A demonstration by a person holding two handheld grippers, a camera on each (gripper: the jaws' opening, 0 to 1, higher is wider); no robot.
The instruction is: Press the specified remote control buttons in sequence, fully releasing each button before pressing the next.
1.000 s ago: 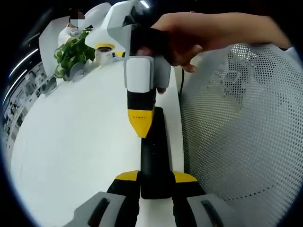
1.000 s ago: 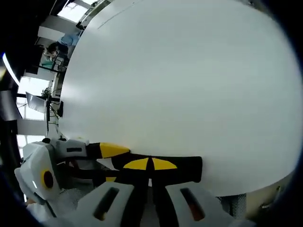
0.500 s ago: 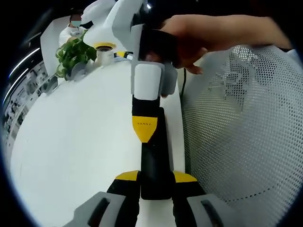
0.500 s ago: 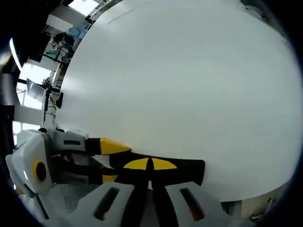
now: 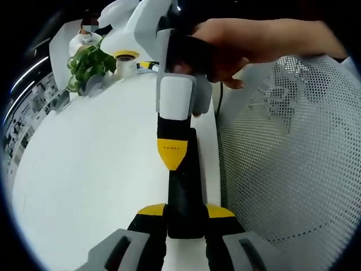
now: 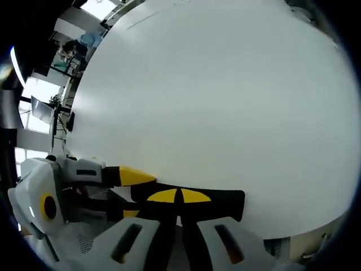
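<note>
A long black remote (image 5: 185,195) lies on the white table (image 5: 90,169), close to its right edge. My left gripper (image 5: 186,212) is shut on the remote's near end, one yellow tip on each side. My right gripper (image 5: 171,157), held by a hand (image 5: 248,42), comes down from above with its yellow tips together and resting on the remote's upper face. In the right gripper view its jaws (image 6: 179,196) are shut, pressed against the remote (image 6: 225,203). The left gripper (image 6: 133,195) clamps the remote from the left there.
A white mesh chair back (image 5: 287,164) stands right of the table edge. At the far end are a green plant (image 5: 87,62) and a white cup with a yellow top (image 5: 125,61). A wide stretch of bare tabletop (image 6: 214,96) lies beyond the remote.
Over the second my right gripper shifted slightly right and further along the remote toward my left gripper, its tip staying on the remote. The left gripper kept its hold.
</note>
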